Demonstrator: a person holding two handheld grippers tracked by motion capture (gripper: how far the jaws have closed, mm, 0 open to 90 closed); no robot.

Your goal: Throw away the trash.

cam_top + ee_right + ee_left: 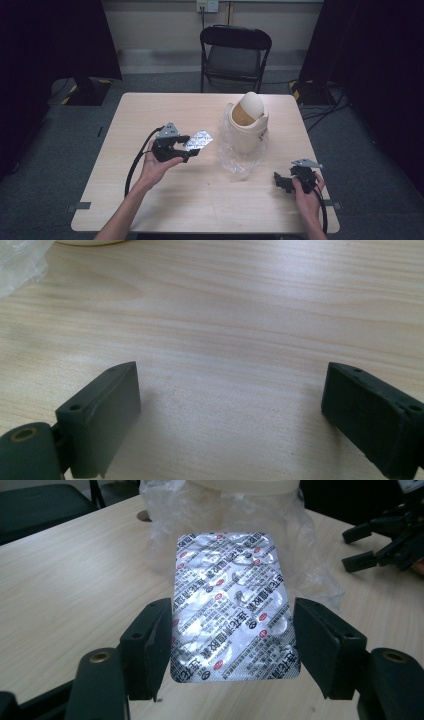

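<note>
Silver foil blister sheet of pills (pixel 232 607), printed with red marks and dark lettering, sits clamped edgewise between the two black jaws of my left gripper (pixel 232 640); the left pad presses one long edge and the right pad the other, and most of the sheet sticks out past the jaw tips. In the high view I hold that left gripper (pixel 191 148) above the pale wooden table (pixel 150 200), left of centre, with the sheet (pixel 199 140) pointing toward the bin. My left hand (pixel 155 167) wraps the gripper's body from below, and its black cable loops down toward the near edge.

Just past the sheet stands a cream plastic bin with a rounded swing lid (pixel 247 122), set in a crumpled clear plastic bag (pixel 240 157) that spreads on the table around its base. The sheet is close to the bag but apart from it.

My right gripper (pixel 280 181) rests low at the table's near right corner, held by my right hand (pixel 307 192), well apart from the bin. Its jaws stand wide apart with nothing between them, bare wood grain showing in the gap (pixel 230 405).

Beyond the table's far edge stands a black folding chair with a grey seat (pixel 235 52).
</note>
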